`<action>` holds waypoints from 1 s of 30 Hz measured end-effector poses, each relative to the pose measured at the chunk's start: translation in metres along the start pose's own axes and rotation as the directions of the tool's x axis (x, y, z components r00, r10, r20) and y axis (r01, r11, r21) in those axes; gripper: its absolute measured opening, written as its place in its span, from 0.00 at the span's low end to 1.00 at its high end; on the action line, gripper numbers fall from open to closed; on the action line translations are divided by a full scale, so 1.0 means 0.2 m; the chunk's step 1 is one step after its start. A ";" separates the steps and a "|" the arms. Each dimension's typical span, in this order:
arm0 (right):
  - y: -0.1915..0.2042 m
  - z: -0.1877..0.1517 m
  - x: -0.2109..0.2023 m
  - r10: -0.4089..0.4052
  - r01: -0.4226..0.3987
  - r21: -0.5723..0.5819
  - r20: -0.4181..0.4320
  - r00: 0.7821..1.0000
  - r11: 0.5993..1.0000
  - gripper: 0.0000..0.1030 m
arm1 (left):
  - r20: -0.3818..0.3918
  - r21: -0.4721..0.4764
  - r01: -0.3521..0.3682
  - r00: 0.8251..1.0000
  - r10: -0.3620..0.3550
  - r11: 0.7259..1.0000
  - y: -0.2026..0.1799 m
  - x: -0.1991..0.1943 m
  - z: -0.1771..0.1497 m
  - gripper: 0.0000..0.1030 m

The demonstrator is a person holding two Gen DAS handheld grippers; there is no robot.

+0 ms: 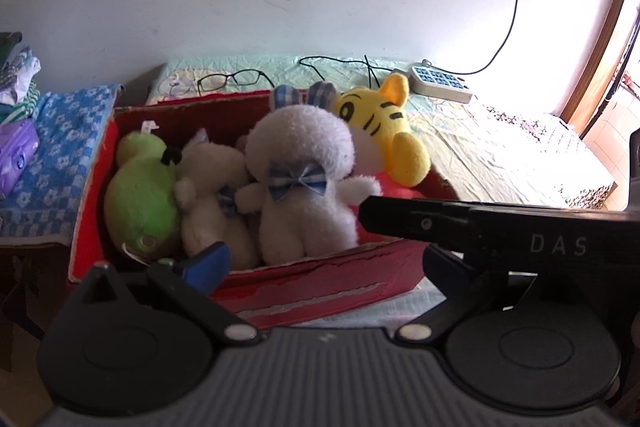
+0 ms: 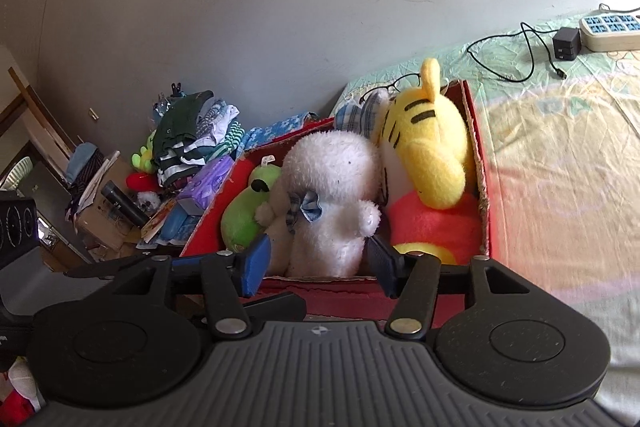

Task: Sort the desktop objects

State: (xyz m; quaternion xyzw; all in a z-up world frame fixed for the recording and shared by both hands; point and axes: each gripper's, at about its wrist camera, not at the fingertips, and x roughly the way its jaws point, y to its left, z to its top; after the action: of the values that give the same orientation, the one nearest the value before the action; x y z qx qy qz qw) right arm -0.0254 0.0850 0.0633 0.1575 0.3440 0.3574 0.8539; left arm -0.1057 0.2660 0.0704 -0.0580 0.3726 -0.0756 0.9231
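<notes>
A red cardboard box (image 1: 320, 287) stands on the bed and holds several plush toys: a green frog (image 1: 140, 195), a small cream one (image 1: 212, 199), a white one with a blue checked bow (image 1: 304, 187) and a yellow tiger (image 1: 384, 131). My left gripper (image 1: 326, 259) hangs open over the box's near wall, touching no toy. My right gripper (image 2: 318, 263) is open with the white plush's (image 2: 332, 195) lower body between its blue pads (image 2: 256, 263), which stand close beside it without squeezing. One black finger (image 1: 400, 215) of the right gripper crosses the left wrist view.
Behind the box lie black glasses (image 1: 232, 79), a white power strip (image 1: 440, 83) and a black charger (image 2: 566, 43) with its cable. Left of the box are a blue flowered cloth (image 1: 60, 155), a purple tissue pack (image 2: 208, 183) and a clothes pile (image 2: 192, 135). Pale bedsheet (image 2: 560, 167) spreads to the right.
</notes>
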 end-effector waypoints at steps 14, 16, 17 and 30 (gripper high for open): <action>-0.49 0.03 -0.44 -0.125 0.123 0.050 0.044 0.991 0.991 0.56 | -0.054 0.039 0.010 0.998 -0.008 0.999 -0.68 0.12 -0.01 0.99; -0.57 0.02 -0.47 -0.155 0.154 0.069 0.019 0.988 0.986 0.56 | -0.084 0.053 -0.013 0.996 0.017 0.999 -0.77 0.19 -0.02 0.99; -0.60 0.01 -0.48 -0.174 0.173 0.075 0.005 0.985 0.982 0.56 | -0.098 0.061 -0.032 0.994 0.038 0.998 -0.82 0.23 -0.03 0.99; -0.87 -0.08 -0.48 -0.331 0.341 0.051 -0.142 0.933 0.939 0.63 | -0.352 0.065 -0.290 0.889 0.294 0.955 -0.98 0.57 -0.11 0.99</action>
State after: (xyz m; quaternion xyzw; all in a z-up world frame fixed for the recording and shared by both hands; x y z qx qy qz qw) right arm 0.0010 -0.1044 0.0078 0.1044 0.4344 0.2027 0.8714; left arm -0.0578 0.0518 0.0093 0.0183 0.5382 0.0525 0.8410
